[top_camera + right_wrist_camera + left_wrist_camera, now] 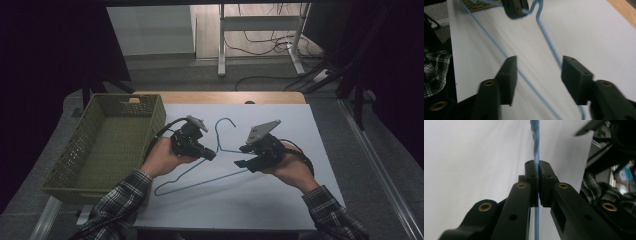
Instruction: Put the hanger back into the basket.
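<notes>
From the high view I have the blue wire hanger lying on the white table, its hook pointing away from me, between my two hands. The woven basket sits at the table's left edge, with nothing I can make out inside. My left gripper is at the hanger's neck; my right gripper hovers just beside the right arm of the wire.

In the left gripper view, the jaws are pinched tight on the hanger's wire, which runs straight up between the pads. The hold is on a thin, round strand, so I judge it could twist or slide in the pads if I lift or swing it.

In the right gripper view, the jaws stand wide apart with nothing between them, one wire arm of the hanger passing close by the right pad. If I close carelessly I could catch the wrong strand or nudge the frame, levering it out of the left grip.
</notes>
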The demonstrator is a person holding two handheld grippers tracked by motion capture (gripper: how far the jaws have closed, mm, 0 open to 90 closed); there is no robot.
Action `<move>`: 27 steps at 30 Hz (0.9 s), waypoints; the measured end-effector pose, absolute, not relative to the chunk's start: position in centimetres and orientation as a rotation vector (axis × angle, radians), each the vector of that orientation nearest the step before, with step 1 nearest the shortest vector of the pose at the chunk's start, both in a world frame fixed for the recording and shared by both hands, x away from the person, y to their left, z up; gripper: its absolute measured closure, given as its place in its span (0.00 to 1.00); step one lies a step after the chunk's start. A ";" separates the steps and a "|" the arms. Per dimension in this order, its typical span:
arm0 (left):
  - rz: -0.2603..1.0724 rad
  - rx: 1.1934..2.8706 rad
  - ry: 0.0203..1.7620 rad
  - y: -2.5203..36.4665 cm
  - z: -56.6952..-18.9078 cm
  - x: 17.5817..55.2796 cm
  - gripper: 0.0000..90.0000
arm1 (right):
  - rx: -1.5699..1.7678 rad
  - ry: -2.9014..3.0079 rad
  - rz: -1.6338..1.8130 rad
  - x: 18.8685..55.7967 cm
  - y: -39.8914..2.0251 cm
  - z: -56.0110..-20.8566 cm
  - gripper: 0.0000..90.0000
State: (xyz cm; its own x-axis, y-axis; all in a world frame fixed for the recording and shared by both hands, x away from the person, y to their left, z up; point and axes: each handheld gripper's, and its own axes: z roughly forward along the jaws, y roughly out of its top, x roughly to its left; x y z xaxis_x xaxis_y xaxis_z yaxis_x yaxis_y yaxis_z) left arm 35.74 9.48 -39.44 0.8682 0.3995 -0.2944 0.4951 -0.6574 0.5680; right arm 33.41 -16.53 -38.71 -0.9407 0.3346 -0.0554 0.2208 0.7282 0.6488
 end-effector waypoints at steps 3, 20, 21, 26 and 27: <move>-0.157 2.353 0.680 10.5 -39.0 35.9 0.97 | 0.505 2.738 1.040 33.1 -17.2 -38.7 0.36; 0.007 2.233 0.853 16.7 -33.0 35.8 0.97 | 0.784 2.619 1.204 31.3 -22.4 -39.4 0.12; 0.007 2.233 0.853 16.7 -33.0 35.8 0.97 | 0.784 2.619 1.204 31.3 -22.4 -39.4 0.12; 0.098 2.205 0.932 20.2 -31.7 35.6 0.97 | 0.850 2.603 1.255 30.5 -24.0 -40.0 0.11; 0.098 2.205 0.932 20.2 -31.7 35.6 0.97 | 0.850 2.603 1.255 30.5 -24.0 -40.0 0.11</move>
